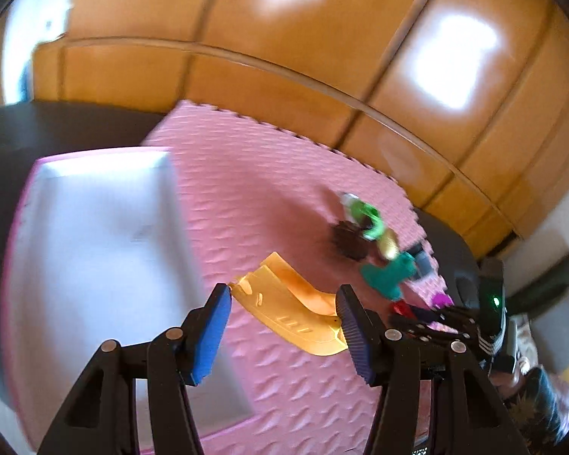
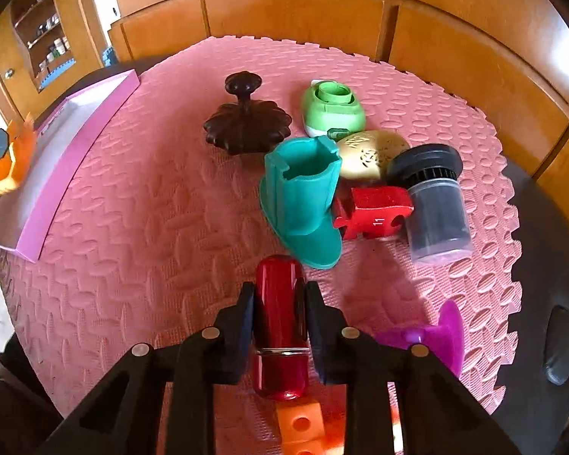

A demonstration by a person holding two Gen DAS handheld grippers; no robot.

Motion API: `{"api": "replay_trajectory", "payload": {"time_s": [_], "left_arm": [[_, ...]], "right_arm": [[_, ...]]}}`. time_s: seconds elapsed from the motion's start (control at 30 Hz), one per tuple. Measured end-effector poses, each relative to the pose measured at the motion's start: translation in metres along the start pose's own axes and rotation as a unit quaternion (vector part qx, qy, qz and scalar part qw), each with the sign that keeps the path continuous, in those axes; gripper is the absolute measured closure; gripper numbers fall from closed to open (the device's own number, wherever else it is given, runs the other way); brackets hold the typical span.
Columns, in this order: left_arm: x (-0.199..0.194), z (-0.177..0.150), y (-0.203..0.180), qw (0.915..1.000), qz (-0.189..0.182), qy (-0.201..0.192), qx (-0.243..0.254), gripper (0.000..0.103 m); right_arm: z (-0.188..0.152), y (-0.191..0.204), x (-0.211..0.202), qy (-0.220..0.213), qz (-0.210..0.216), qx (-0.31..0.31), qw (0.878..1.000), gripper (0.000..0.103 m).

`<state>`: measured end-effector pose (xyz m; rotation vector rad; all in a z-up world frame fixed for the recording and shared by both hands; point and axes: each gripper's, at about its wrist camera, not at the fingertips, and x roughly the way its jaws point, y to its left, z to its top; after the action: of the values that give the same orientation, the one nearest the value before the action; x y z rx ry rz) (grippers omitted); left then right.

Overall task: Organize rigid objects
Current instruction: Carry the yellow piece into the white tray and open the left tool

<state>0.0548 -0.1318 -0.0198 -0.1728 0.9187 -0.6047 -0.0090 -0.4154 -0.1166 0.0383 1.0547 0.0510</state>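
Pink foam mat (image 2: 140, 204) covers the dark table (image 2: 542, 265), with wooden cabinet panels (image 2: 292, 19) curving behind it. Only the right wrist view shows the toy cluster sharply: a teal boot (image 2: 303, 201) stands upright at its near edge, a dark jar (image 2: 436, 208) with a black cap leans at right, a brown scalloped stand (image 2: 242, 125) sits at left, a green shoe-shaped toy (image 2: 334, 110) lies at the back, and a gold oval (image 2: 371, 151) and a red block (image 2: 375, 212) marked 11 sit wedged between boot and jar. A purple piece (image 2: 436, 337) lies apart, near the mat's edge.

Only the left wrist view, blurred by motion, looks down into the pink-rimmed tray (image 1: 95, 265) and its silver floor. The left gripper (image 1: 284, 326) is tilted over the mat just beside the tray, its blue pads (image 1: 212, 337) spread wide with a yellow-orange curved piece (image 1: 292, 311) spanning the gap; whether either pad presses it cannot be told.

The right gripper (image 2: 280, 314) points at the cluster, clenched on a glossy red cylinder (image 2: 280, 318) held lengthwise just short of the boot. An orange block (image 2: 303, 424) lies beneath it.
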Motion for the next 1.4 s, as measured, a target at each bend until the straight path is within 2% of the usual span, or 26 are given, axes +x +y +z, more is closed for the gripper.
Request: {"api": "replay_trajectory", "payload": {"time_s": [0.07, 0.13, 0.3, 0.43, 0.5, 0.6, 0.73, 0.8, 0.87, 0.93, 1.1, 1.4], "left_arm": [[-0.009, 0.006, 0.023, 0.9995, 0.01, 0.0, -0.03, 0.045], [-0.018, 0.01, 0.041, 0.9982, 0.002, 0.001, -0.061, 0.045], [-0.032, 0.019, 0.056, 0.998, 0.026, -0.021, -0.053, 0.045], [-0.013, 0.026, 0.086, 0.9936, 0.106, -0.004, -0.038, 0.045], [-0.003, 0.027, 0.1, 0.9918, 0.118, 0.006, -0.047, 0.045], [0.014, 0.027, 0.112, 0.9881, 0.149, 0.019, -0.035, 0.045], [0.026, 0.034, 0.126, 0.9842, 0.174, 0.017, -0.024, 0.044], [0.028, 0.039, 0.129, 0.9831, 0.182, 0.013, -0.016, 0.043], [0.029, 0.044, 0.128, 0.9821, 0.188, 0.005, -0.011, 0.031], [0.023, 0.045, 0.129, 0.9805, 0.196, -0.008, -0.014, 0.025], [0.008, 0.034, 0.126, 0.9793, 0.199, -0.022, -0.028, 0.025], [-0.016, -0.009, 0.082, 0.9807, 0.192, -0.037, -0.004, 0.025]], "right_arm": [[-0.001, 0.0, 0.0, -0.005, -0.004, -0.005, 1.0, 0.078], [-0.002, 0.001, -0.001, -0.01, -0.007, -0.011, 1.0, 0.078], [-0.003, 0.005, -0.004, -0.015, -0.014, -0.023, 1.0, 0.078], [-0.003, 0.007, -0.005, -0.02, -0.022, -0.033, 0.999, 0.078], [-0.003, 0.008, -0.005, -0.023, -0.026, -0.038, 0.999, 0.078], [-0.003, 0.011, -0.005, -0.028, -0.034, -0.049, 0.998, 0.078], [-0.003, 0.012, -0.006, -0.033, -0.037, -0.055, 0.997, 0.078], [-0.003, 0.011, -0.005, -0.033, -0.037, -0.054, 0.997, 0.078], [-0.003, 0.011, -0.005, -0.034, -0.036, -0.054, 0.997, 0.078], [-0.002, 0.011, -0.005, -0.034, -0.035, -0.053, 0.997, 0.078], [-0.003, 0.01, -0.005, -0.035, -0.035, -0.053, 0.997, 0.078], [-0.001, 0.012, -0.005, -0.036, -0.045, -0.058, 0.997, 0.078]]}}
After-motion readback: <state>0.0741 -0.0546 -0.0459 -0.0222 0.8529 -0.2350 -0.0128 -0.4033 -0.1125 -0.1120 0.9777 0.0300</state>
